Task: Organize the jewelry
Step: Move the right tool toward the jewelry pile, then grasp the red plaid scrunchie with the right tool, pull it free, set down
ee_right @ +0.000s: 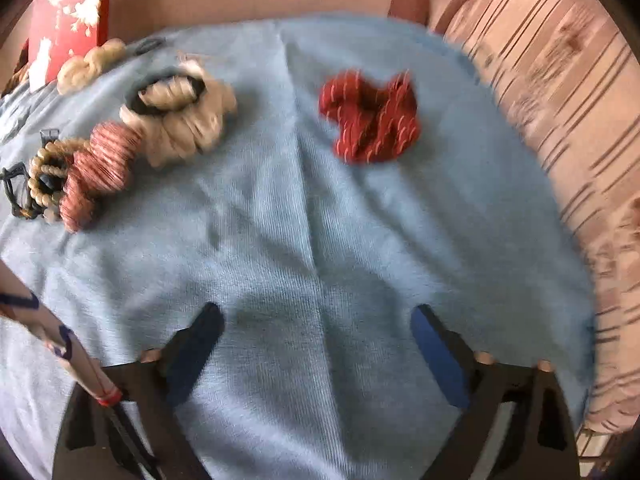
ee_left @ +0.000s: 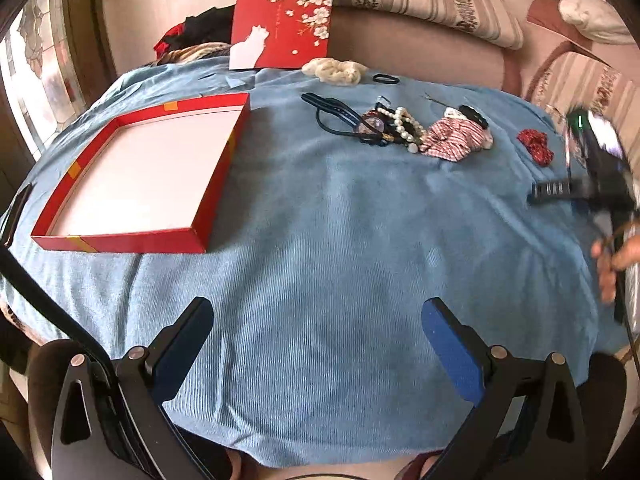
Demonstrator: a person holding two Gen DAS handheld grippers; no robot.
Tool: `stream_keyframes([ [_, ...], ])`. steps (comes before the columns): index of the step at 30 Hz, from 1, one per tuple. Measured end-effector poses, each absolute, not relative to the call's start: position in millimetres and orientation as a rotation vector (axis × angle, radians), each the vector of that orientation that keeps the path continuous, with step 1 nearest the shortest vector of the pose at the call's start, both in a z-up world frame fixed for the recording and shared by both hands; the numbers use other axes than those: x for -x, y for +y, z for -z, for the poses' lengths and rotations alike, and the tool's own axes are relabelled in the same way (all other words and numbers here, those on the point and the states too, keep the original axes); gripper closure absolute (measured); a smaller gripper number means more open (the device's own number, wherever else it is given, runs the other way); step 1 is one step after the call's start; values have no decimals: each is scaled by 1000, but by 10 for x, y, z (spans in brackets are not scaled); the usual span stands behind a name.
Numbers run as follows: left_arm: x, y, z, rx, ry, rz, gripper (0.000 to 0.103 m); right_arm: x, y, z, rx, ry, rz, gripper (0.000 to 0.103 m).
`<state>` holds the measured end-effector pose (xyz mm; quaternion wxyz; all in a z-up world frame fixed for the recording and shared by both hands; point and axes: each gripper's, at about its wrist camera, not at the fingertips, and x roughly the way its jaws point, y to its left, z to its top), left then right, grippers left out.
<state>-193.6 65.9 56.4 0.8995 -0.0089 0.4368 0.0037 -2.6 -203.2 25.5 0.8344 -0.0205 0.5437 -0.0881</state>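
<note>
An open red box [ee_left: 140, 242] with a white floor lies on the blue cloth [ee_left: 320, 220] at the left. Behind the middle sits a tangle: a pearl string [ee_left: 404, 124], a black strap [ee_left: 336, 114] and a red-and-white striped scrunchie [ee_left: 452, 140]. A dark red scrunchie [ee_right: 370, 120] lies apart at the right. My left gripper [ee_left: 316, 312] hovers open over bare cloth near the front edge. My right gripper [ee_right: 316, 312] is open with nothing between its fingers, above the cloth short of the red scrunchie. A cream scrunchie [ee_right: 188, 116] lies to its left.
The box's red lid [ee_left: 284, 28] with white blossoms leans at the back. A second cream scrunchie [ee_left: 336, 70] and a black hair tie [ee_left: 386, 79] lie before it. Striped cushions [ee_right: 560, 120] border the right side. A person's hand [ee_left: 612, 260] holds the right tool.
</note>
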Motion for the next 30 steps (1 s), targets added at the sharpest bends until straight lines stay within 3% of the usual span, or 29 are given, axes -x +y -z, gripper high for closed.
stream_keyframes([
  [3,1969,632,-526,-34,861,7,0,160,-1797,-639,-70,992,59,14],
  [6,1916,663,-528,-12,845,12,0,-5,-1526,-728,-184,985,-75,15],
  [7,1893,690,-536,6,844,15,0,-92,-1442,-724,-212,984,-105,17],
  [9,1878,747,-562,23,842,9,0,-272,-1238,-709,-228,977,-137,35],
  [14,1845,915,-663,61,832,-12,0,-710,-690,-540,-283,1019,-270,38],
  [16,1842,981,-693,72,827,-22,0,-890,-528,-363,-271,1088,-274,60],
  [17,1836,1021,-709,81,823,-27,0,-908,-522,-287,-285,1126,-287,83],
  [18,1834,1039,-718,86,821,-30,0,-910,-509,-239,-308,1156,-306,88],
  [28,1807,1251,-653,202,863,-64,0,170,-511,-227,-366,1289,-616,89],
  [30,1840,1239,-675,197,858,-64,0,343,-629,-280,-369,1262,-592,70],
])
